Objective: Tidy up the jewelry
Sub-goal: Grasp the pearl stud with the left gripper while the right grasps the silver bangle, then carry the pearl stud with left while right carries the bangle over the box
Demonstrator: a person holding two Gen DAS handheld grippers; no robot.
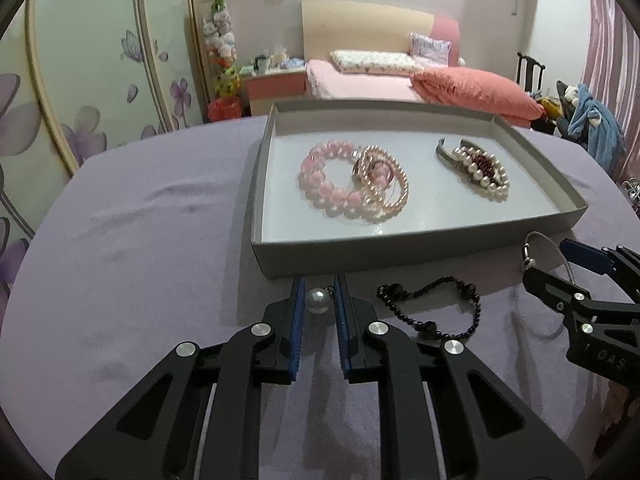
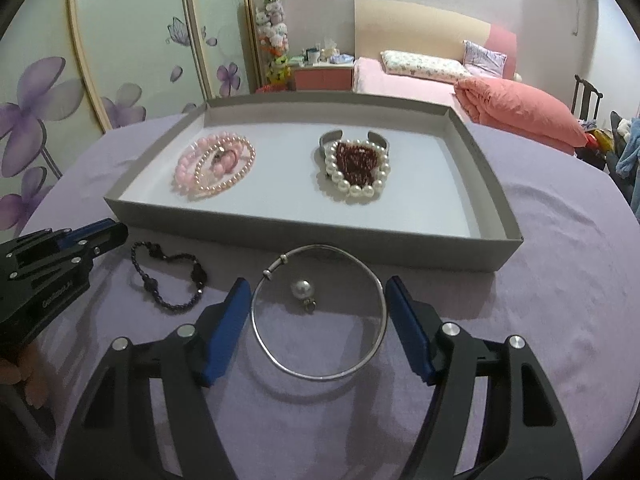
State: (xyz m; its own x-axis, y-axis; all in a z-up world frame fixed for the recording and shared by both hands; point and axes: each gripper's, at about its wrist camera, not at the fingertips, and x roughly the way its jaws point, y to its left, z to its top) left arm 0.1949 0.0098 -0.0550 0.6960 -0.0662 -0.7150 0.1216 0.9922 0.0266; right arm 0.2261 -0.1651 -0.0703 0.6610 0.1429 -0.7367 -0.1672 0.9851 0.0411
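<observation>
A grey shallow box (image 1: pixel 400 252) (image 2: pixel 304 236) sits on the purple tablecloth. It holds pink and pearl bracelets (image 1: pixel 352 180) (image 2: pixel 216 164) at left and a pearl and dark red pile with a metal cuff (image 1: pixel 480 168) (image 2: pixel 356 168) at right. My left gripper (image 1: pixel 319 284) is open, its fingers on either side of a pearl earring (image 1: pixel 318 301), not clamped. My right gripper (image 2: pixel 318 284) is open around a silver bangle (image 2: pixel 320 374) lying flat, with another pearl earring (image 2: pixel 301 290) inside the ring. A black bead bracelet (image 1: pixel 432 312) (image 2: pixel 168 276) lies between the grippers.
The purple cloth (image 1: pixel 140 240) (image 2: pixel 560 300) covers the round table. The right gripper shows at the right of the left wrist view (image 1: pixel 580 300); the left gripper shows at the left of the right wrist view (image 2: pixel 52 264). A bed and wardrobe stand behind.
</observation>
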